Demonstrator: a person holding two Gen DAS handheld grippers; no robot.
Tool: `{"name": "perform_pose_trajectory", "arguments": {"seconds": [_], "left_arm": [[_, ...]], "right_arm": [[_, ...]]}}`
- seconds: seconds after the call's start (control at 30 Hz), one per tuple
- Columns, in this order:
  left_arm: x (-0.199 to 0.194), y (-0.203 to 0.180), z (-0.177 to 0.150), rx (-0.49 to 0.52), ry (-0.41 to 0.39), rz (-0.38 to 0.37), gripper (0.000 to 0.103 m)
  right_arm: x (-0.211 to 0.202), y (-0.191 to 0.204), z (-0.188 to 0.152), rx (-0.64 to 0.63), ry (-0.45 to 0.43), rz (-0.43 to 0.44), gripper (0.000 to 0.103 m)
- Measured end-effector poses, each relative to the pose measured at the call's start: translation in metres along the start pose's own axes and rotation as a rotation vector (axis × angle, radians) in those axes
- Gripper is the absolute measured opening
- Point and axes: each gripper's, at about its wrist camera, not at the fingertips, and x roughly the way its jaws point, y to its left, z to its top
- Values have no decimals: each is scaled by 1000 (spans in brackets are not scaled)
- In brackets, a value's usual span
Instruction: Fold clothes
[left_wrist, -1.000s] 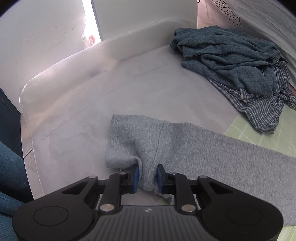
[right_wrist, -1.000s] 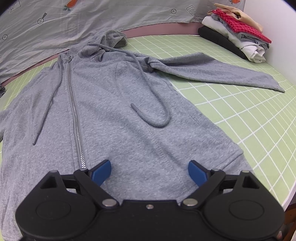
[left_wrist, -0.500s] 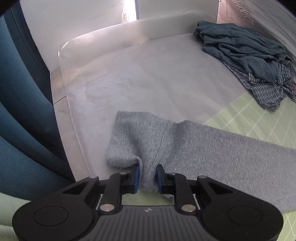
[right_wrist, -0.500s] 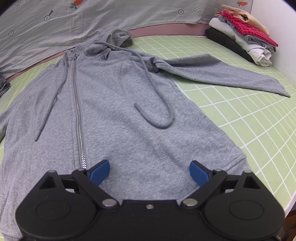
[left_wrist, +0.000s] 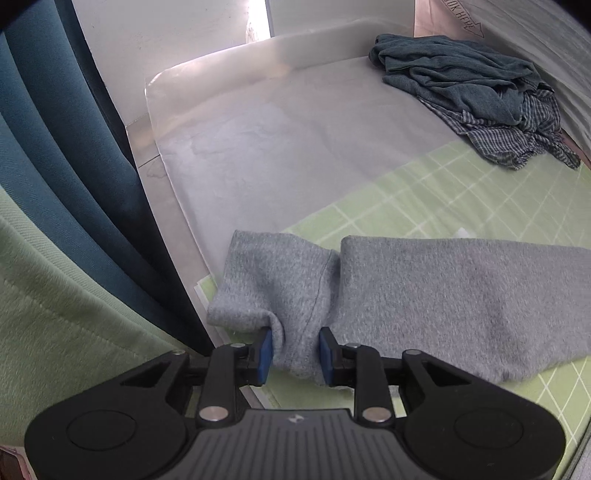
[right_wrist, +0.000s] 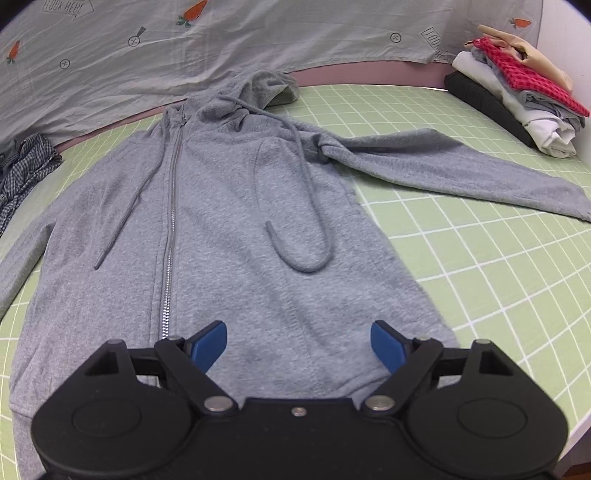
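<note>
Hoodie (right_wrist: 236, 258), grey w/ zip, lies face-up and spread flat on the green grid mat (right_wrist: 498, 295), hood toward 12 o'clock in the right wrist view, one sleeve stretched out toward 3 o'clock. Laid open like that prob. so sleeves can be folded in first.

Left gripper (left_wrist: 295, 350) is clamped on the cuff end of the other sleeve (left_wrist: 424, 288); cloth bunches between the blue pads (left_wrist: 265, 350), so the grasp looks firm. Sleeve runs off toward 3 o'clock in the left wrist view, its cuff at the mat's edge near the translucent sheet (left_wrist: 277, 147). Judged: this hold is for lifting the sleeve and carrying it across the body.

Right gripper (right_wrist: 297, 345) hangs over the hem, jaws spread wide, gripping nothing, likely waiting to pin or pinch the hem.

Unfolded pile (left_wrist: 480, 96), teal knit over blue plaid, sits at 1 o'clock in the left view, away from the work. Folded stack (right_wrist: 517, 96), red check on top, at 2 o'clock in the right view.

Writing: patterned sheet (right_wrist: 184, 48) behind has carrot prints and arrow labels reading "LOOK HERE", partly cut off. No brand visible on the hoodie.
</note>
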Motion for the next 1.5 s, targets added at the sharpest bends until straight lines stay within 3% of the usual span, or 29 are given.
{"name": "perform_pose_trajectory", "arguments": {"seconds": [0.07, 0.13, 0.33, 0.43, 0.6, 0.63, 0.67, 0.7, 0.77, 0.83, 0.87, 1.1, 1.13, 1.23, 1.3, 1.37, 1.5], "left_arm": [[-13, -8, -7, 9, -24, -19, 48], [-25, -21, -14, 49, -45, -63, 53], [-54, -86, -52, 278, -7, -353, 61], [-63, -120, -75, 375, 35, -472, 62], [-63, -172, -113, 578, 98, -512, 63], [-63, -178, -118, 599, 107, -508, 62], [-62, -180, -122, 606, 112, -508, 60], [-62, -183, -126, 614, 118, -509, 59], [-61, -187, -133, 628, 128, -509, 30], [-63, -188, -138, 640, 136, -504, 18], [-63, -189, -139, 645, 139, -499, 16], [-70, -179, -143, 596, 166, -449, 20], [-71, -181, -141, 594, 161, -446, 25], [-79, -188, -135, 595, 126, -429, 32], [-85, -194, -130, 592, 92, -424, 40], [-89, -202, -127, 595, 69, -420, 51], [-93, -224, -123, 613, 37, -391, 61]], "right_arm": [[-5, -16, 1, 9, -9, -16, 86], [-7, -29, 2, 10, -8, -29, 86], [-2, -58, -4, 40, 29, -43, 85], [2, -67, -6, 53, 48, -17, 78], [3, -71, -9, 43, 70, 31, 64], [3, -71, -9, 32, 72, 28, 55], [3, -72, -8, 16, 75, 17, 40], [3, -74, -8, 4, 75, 18, 35], [1, -81, -8, 10, 77, 59, 21], [0, -86, -9, 32, 84, 89, 17], [-1, -86, -9, 30, 87, 94, 16], [-13, -83, -17, -68, 112, 103, 16], [-12, -83, -15, -71, 116, 101, 19], [-9, -88, -5, -76, 114, 83, 39], [-7, -95, 5, -58, 84, 80, 42], [-6, -103, 16, -29, 51, 78, 54], [7, -119, 39, 34, 15, 78, 58]]}}
